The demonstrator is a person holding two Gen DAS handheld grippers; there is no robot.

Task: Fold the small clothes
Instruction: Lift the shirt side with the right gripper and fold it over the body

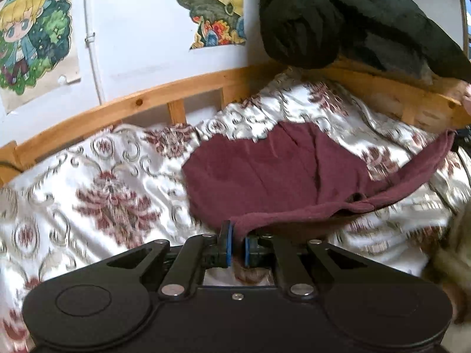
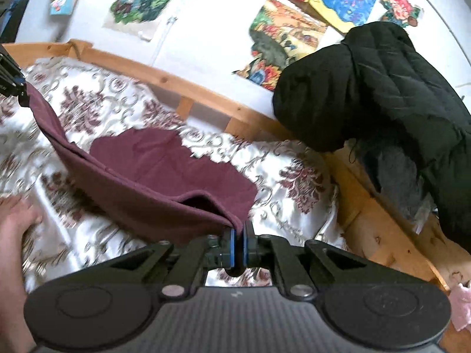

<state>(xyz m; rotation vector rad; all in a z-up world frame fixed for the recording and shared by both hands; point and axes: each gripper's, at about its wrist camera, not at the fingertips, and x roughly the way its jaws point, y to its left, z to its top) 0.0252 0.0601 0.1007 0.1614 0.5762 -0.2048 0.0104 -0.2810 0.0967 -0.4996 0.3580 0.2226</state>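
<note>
I have the maroon garment by its near edge, one corner in each pair of tongs; my left tongs are clenched on the corner at 6 o'clock of the left view, my right tongs clamped on the other corner at 6 o'clock of the right view — the hem hangs taut between them, lifted off the bed, while the far half lies flat on the patterned bedspread toward 12 o'clock. By my reckoning the fold is only begun; the raised edge has yet to be carried over onto the far half, and any further folds are left to do. Around it: the wooden bed rail runs behind, posters hang on the wall, and a black quilted jacket is heaped over the rail at 2 o'clock, near but apart from the garment; a bare hand rests on the bedspread at 9 o'clock in the right view, just beside the cloth. Nothing lies on the landing half.
</note>
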